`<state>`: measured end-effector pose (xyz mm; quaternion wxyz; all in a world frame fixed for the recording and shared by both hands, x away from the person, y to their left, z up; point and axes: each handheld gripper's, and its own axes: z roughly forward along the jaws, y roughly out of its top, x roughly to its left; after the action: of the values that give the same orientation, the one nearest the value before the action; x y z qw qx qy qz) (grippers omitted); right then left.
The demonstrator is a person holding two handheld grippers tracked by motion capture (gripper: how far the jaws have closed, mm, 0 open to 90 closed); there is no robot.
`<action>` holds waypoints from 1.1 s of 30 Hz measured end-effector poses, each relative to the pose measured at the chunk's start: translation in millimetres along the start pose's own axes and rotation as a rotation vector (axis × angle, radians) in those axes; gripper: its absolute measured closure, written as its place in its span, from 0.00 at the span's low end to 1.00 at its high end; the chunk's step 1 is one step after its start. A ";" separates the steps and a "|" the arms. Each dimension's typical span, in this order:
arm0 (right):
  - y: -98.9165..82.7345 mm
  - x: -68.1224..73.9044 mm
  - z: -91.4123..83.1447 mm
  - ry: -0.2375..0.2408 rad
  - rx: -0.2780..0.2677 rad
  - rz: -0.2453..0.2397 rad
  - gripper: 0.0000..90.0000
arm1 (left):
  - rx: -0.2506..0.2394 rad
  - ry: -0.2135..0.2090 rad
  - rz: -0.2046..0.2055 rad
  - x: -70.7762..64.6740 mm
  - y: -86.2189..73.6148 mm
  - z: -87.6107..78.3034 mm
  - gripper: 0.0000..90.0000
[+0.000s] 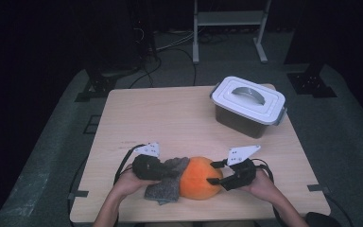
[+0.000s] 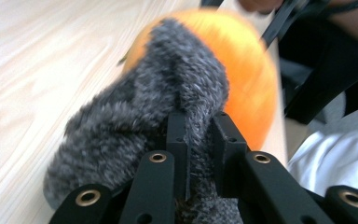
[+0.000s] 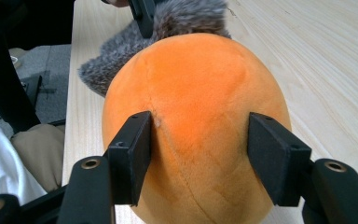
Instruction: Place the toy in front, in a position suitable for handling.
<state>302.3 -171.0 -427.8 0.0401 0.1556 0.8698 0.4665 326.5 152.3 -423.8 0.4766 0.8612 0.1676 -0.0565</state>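
Jaws clamped — left gripper on grey cloth, right gripper on orange plush, near table edge.

- Surface: pale wood-grain top, squarish, standing on grey floor.
- Far right corner: lidded grey container, white lid with handle, closed.
- Near edge, centre: orange plush ball resting on the surface.
- Touching its left side: grey fuzzy cloth, possibly a sock.

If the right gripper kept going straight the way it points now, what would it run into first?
The orange plush ball. The right gripper already has its jaws on either side of the ball, so pushing on would likely press it further in, toward the grey fuzzy cloth just behind it, which the left gripper pinches.
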 end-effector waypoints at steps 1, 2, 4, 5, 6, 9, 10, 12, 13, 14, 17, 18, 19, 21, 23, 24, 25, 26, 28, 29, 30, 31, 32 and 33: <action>0.2 1.0 0.8 -0.002 -0.002 -0.007 0.45 | -0.023 -0.008 0.008 -2.2 3.1 0.8 0.89; 0.4 2.3 1.4 -0.002 -0.005 -0.010 0.45 | -0.045 -0.015 0.019 -4.7 6.5 1.8 0.89; 0.6 4.3 2.9 0.001 -0.010 -0.024 0.45 | -0.059 -0.021 0.041 -10.5 12.9 6.1 0.89; 0.5 4.3 2.9 0.000 -0.007 -0.027 0.45 | -0.050 -0.014 0.050 -11.7 13.9 7.1 0.89; 0.5 4.2 2.5 0.001 -0.005 -0.027 0.45 | -0.051 -0.011 0.045 -11.9 13.5 7.9 0.89; -0.4 4.3 0.9 0.001 -0.003 -0.032 0.47 | -0.002 0.042 0.048 -8.0 9.6 5.1 0.89; -0.1 5.2 0.9 -0.002 -0.004 -0.035 0.47 | 0.022 0.072 0.041 -5.1 6.7 2.9 0.89; 0.6 6.4 1.7 -0.006 -0.004 -0.040 0.47 | 0.060 0.121 0.035 -0.9 2.2 -0.5 0.89; 0.9 6.8 1.7 -0.006 -0.002 -0.043 0.47 | 0.066 0.138 0.020 1.7 -0.3 -2.4 0.89; 1.3 7.3 1.6 -0.007 -0.002 -0.052 0.47 | 0.054 0.137 0.002 4.3 -2.4 -4.2 0.89; 2.6 10.5 2.9 -0.010 -0.009 -0.070 0.47 | -0.006 0.091 -0.022 5.7 -1.7 -6.2 0.89; 3.2 11.8 3.5 -0.013 -0.011 -0.076 0.48 | -0.024 0.065 -0.015 3.1 1.3 -5.6 0.89; 4.4 14.0 4.5 -0.016 -0.009 -0.092 0.48 | -0.031 0.053 -0.002 0.9 3.5 -4.6 0.89; 5.6 17.2 5.5 -0.022 -0.003 -0.112 0.48 | -0.043 0.032 0.024 -5.9 9.0 -1.5 0.89; 5.1 19.1 4.8 -0.023 0.006 -0.136 0.48 | -0.055 0.013 0.041 -10.5 12.3 -0.4 0.89; 4.6 19.0 4.3 -0.022 0.007 -0.139 0.48 | -0.062 -0.002 0.037 -11.5 12.9 -0.2 0.89; 3.8 18.7 3.4 -0.018 0.008 -0.137 0.48 | -0.055 -0.001 0.036 -11.4 12.7 0.4 0.89; 3.5 18.6 2.9 -0.018 0.010 -0.141 0.49 | -0.034 0.013 0.038 -11.1 11.8 1.9 0.89; 4.3 17.3 1.3 -0.011 0.020 -0.143 0.48 | 0.003 0.030 0.040 -10.4 9.3 3.2 0.89; 5.8 16.8 -0.4 -0.001 0.020 -0.133 0.48 | 0.014 0.036 0.041 -9.9 8.4 2.9 0.89; 6.6 15.7 -1.5 0.002 0.012 -0.129 0.47 | 0.025 0.042 0.040 -8.2 7.2 2.1 0.89; 8.3 13.3 -3.6 0.005 0.005 -0.111 0.45 | 0.030 0.045 0.037 -7.5 6.3 1.6 0.89; 9.3 11.0 -5.1 0.006 0.003 -0.088 0.42 | 0.034 0.049 0.040 -6.8 5.6 1.1 0.89; 9.5 9.1 -6.0 0.004 0.003 -0.070 0.39 | 0.032 0.049 0.035 -6.2 4.7 0.4 0.89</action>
<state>294.6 -168.1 -415.9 0.0546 0.1240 0.8756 0.4636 322.3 148.2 -418.7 0.4595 0.8726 0.1629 -0.0296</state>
